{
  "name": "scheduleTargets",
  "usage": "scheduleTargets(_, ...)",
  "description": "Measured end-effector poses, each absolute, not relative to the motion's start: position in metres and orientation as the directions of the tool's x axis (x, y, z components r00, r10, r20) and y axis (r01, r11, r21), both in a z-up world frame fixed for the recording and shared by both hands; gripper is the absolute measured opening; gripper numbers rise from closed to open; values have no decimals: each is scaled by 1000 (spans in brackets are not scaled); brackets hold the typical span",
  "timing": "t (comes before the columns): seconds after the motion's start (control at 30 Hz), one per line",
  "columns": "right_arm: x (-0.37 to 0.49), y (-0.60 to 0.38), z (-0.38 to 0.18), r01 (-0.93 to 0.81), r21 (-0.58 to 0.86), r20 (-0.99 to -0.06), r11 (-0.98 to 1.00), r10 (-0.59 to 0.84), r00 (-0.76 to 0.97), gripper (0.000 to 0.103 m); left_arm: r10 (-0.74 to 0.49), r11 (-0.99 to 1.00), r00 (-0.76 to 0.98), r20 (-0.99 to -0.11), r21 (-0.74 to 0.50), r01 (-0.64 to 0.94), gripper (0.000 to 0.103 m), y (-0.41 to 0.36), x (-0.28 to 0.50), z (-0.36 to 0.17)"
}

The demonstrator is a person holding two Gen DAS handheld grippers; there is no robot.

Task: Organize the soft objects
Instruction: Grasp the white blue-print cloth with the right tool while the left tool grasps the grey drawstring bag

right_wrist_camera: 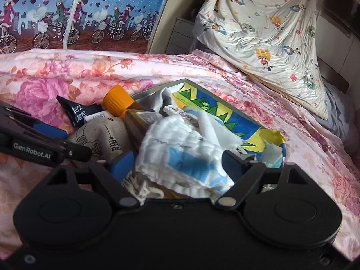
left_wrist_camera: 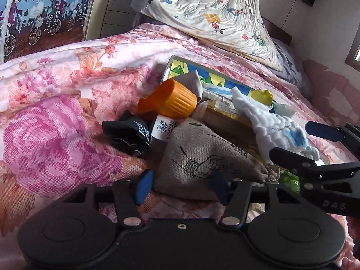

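A bed [right_wrist_camera: 112, 67] with a pink floral cover fills the room, with a cartoon-print pillow [right_wrist_camera: 270, 27] propped at its head, a blue curtain [right_wrist_camera: 67, 6] with cyclists behind it, and white drawers [left_wrist_camera: 117, 15] between curtain and pillow, in soft daylight.

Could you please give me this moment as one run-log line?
left gripper: open around grey pouch | right gripper: open around white cloth | box: on bed

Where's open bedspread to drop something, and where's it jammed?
Free: floral bedspread left of the black tube, and the strip between box and pillow. Crowded: the pile itself, with grey pouch, orange-capped bottle, white cloth and both claws.
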State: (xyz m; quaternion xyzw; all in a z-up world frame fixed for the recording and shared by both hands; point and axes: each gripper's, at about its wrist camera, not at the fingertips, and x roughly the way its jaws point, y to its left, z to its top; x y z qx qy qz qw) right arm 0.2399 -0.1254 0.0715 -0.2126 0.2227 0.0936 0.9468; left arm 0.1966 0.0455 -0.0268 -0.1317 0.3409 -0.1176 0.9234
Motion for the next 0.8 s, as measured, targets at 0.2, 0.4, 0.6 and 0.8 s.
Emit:
scheduleTargets(0.2, 249, -129, 64, -235, -314, -487, 920, 56, 872, 59, -305, 940, 731, -610, -317, 127, 27, 43, 198, -30)
scheduleTargets(0.4, 245, -139, 67, -206, -256, -469, 944, 64, 881, 37, -290, 942, 742, -604, -316, 111, 10, 44, 196, -29)
scheduleTargets(0.6, 238, -152, 71, -192, -195, -447, 962, 87, 890, 16, -295, 946, 753, -589, -293, 141, 3, 39, 189, -27)
scheduleTargets(0.8, 234, -159, 74, -184, -179, -405, 966, 98, 909, 6, -308, 941, 762, -570, -299, 157, 0, 38, 186, -25)
